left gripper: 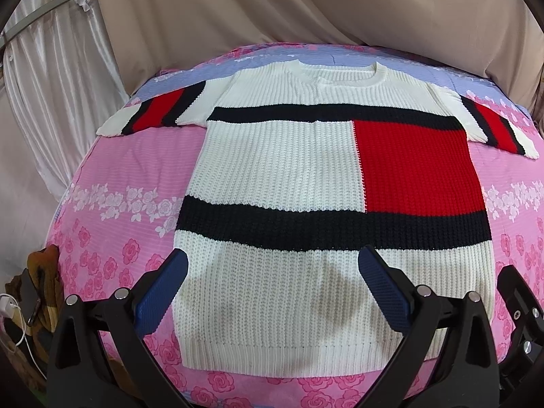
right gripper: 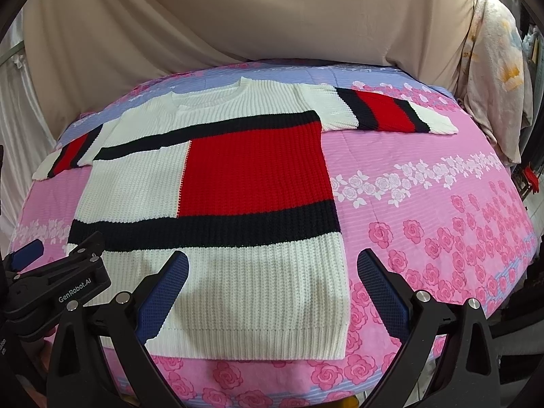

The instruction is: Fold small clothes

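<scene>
Backdrop: one beige draped cloth [left gripper: 272, 10] hangs behind the bed, with white satin curtains [left gripper: 51, 78] at its left side.
Bed cover: one pink floral sheet [left gripper: 112, 170] with a lilac band at the far end; it curves away at every side, and its near edge runs just under the sweater's hem.
Sweater: one knit sweater [left gripper: 282, 156] — white with a red block and two black bands — lies flat and face up in the middle of the sheet, neck toward the backdrop, hem toward the cameras.
Sleeves: two, both spread out sideways; the left sleeve [left gripper: 149, 115] and the right sleeve [right gripper: 384, 112] each carry one red stripe between two black ones.
Open room: a broad bare stretch of sheet lies to the right of the sweater in the right wrist view; a narrower strip shows to its left in the left wrist view.
Grippers: two. The left gripper [left gripper: 273, 292] hovers over the hem's left half, fingers spread wide and holding nothing. The right gripper [right gripper: 272, 292] hovers over the hem's right corner, fingers likewise parted and empty — one finger over the knit, the other over bare sheet.
Side clutter: one white charger with cable [left gripper: 10, 309] beside the bed's left edge.
</scene>
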`<control>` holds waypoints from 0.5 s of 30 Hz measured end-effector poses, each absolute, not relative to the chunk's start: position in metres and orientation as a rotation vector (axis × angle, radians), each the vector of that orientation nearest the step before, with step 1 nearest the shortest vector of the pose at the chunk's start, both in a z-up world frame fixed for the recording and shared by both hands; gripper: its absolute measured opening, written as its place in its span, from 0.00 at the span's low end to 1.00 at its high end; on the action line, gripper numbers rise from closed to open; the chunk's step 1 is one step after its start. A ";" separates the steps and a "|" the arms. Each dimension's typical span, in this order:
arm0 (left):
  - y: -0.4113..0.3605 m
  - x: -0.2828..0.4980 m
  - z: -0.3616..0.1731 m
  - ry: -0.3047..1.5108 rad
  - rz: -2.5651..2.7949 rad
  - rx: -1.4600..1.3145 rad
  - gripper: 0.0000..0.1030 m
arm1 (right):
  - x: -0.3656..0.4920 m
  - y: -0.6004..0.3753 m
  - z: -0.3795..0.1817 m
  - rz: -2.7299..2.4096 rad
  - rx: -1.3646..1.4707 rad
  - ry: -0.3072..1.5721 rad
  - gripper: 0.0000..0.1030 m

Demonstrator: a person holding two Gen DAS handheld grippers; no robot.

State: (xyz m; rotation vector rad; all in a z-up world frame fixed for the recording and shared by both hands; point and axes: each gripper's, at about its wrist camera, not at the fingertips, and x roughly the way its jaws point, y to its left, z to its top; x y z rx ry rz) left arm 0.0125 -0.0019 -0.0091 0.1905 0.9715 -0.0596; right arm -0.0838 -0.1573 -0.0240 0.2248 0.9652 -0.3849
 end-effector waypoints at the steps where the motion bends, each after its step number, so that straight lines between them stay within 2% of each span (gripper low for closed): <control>1: -0.002 0.012 -0.009 0.971 -0.060 0.190 0.95 | -0.082 -0.157 -0.024 -0.385 0.223 0.967 0.95; 15: -0.002 0.021 -0.012 0.979 -0.051 0.196 0.95 | -0.075 -0.156 -0.029 -0.373 0.224 0.978 0.95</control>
